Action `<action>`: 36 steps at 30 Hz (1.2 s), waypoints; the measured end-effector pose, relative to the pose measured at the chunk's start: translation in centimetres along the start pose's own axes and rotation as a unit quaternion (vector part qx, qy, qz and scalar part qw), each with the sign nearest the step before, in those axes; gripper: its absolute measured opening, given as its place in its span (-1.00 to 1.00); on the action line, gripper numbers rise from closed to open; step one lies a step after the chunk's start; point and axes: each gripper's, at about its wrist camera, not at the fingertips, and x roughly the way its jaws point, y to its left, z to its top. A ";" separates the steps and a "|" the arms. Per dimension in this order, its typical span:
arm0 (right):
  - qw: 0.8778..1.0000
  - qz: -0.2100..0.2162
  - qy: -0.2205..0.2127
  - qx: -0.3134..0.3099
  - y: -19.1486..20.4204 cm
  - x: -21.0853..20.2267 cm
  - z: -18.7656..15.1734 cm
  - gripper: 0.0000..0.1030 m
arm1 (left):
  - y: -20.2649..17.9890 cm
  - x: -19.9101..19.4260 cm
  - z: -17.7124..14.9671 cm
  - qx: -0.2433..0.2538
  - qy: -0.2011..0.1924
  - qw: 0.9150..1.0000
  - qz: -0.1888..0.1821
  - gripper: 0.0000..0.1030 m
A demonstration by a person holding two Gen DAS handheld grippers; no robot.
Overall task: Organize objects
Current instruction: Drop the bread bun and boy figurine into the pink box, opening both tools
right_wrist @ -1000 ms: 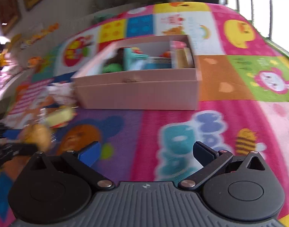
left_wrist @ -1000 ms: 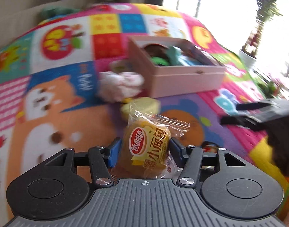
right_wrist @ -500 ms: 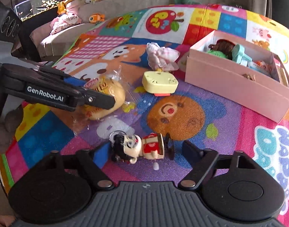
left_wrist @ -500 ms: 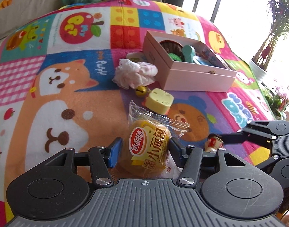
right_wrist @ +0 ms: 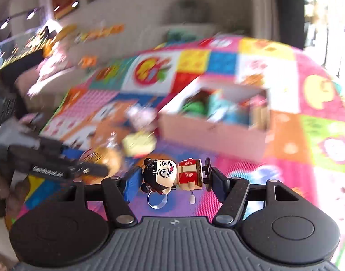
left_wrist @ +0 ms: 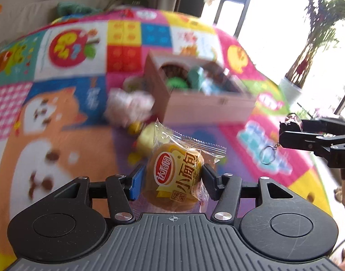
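My left gripper (left_wrist: 171,177) is shut on a wrapped small bread packet (left_wrist: 178,176) with a red logo and holds it above the play mat. My right gripper (right_wrist: 173,179) is shut on a small figurine keychain (right_wrist: 172,176) with a black-haired head and red body, lying sideways between the fingers; its key ring hangs below. The right gripper also shows at the right of the left wrist view (left_wrist: 292,133). The pink open box (left_wrist: 201,99) holding several toys stands ahead on the mat, and shows in the right wrist view (right_wrist: 217,126).
A crumpled white cloth (left_wrist: 129,106), a small yellow bell (left_wrist: 136,127) and a yellow block (right_wrist: 139,144) lie on the colourful play mat (left_wrist: 59,135) left of the box. A sofa (right_wrist: 48,74) stands beyond the mat, a potted plant (left_wrist: 308,56) at right.
My right gripper has closed on the figurine and lifted it off the mat. Both grippers have risen and swung toward the pink box; the views are blurred by motion.
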 end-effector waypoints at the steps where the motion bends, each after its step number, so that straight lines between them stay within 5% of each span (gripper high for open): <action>1: 1.000 -0.010 -0.012 0.007 -0.8 -0.4 0.3 0.25 | -0.5 0.3 1.1 0.006 -0.008 1.000 -0.009 0.15; 7: 0.996 -0.046 -0.061 0.050 -5.4 -1.4 2.2 0.25 | -3.9 4.8 10.5 0.102 -0.060 0.992 -0.039 0.15; 11: 0.993 -0.057 -0.068 0.074 -7.8 -0.9 2.6 0.25 | -5.3 11.4 16.3 0.119 -0.056 0.987 -0.090 0.16; 13: 0.993 -0.059 -0.064 0.076 -8.5 -0.6 2.5 0.25 | -5.5 15.1 18.2 0.127 -0.053 0.987 -0.078 0.16; 16: 0.994 -0.065 -0.057 0.071 -9.2 -0.2 2.2 0.25 | -4.9 20.5 19.7 0.121 -0.018 0.992 -0.033 0.15; 20: 0.993 -0.077 -0.047 0.076 -10.5 0.7 1.9 0.25 | -3.4 25.3 19.3 0.111 0.078 0.991 -0.008 0.31; 26: 0.993 -0.081 -0.037 0.076 -10.2 2.2 2.0 0.25 | -2.2 22.3 19.1 0.092 0.041 0.995 -0.025 0.18; 31: 0.994 -0.081 -0.046 0.057 -9.1 2.3 3.0 0.25 | -1.3 16.3 19.3 0.075 -0.011 0.997 -0.035 0.18; 36: 0.993 -0.082 -0.049 0.071 -9.0 2.1 5.4 0.25 | 0.2 8.3 15.5 0.044 -0.077 0.995 -0.046 0.18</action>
